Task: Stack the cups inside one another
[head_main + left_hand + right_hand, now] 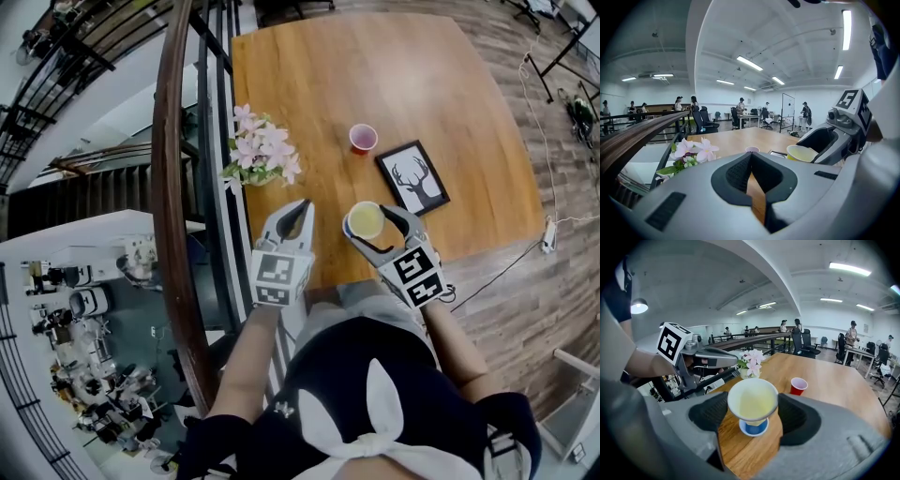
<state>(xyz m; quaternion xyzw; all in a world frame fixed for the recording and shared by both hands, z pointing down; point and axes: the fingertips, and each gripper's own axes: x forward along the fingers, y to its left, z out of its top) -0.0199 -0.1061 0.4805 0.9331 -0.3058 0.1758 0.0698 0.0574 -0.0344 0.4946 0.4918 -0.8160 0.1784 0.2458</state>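
Stacking has barely begun: the right gripper [753, 411] grasps the yellow cup [753, 401] directly above the blue cup [754, 428] on the table [834, 380]. Red cup [798, 385], at one o'clock, stands well apart. The left gripper [751, 155] is clenched on nothing.

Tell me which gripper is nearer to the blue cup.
Right. The right gripper holds the yellow cup directly over the blue cup; the left gripper is off to its left, fingers shut, empty.
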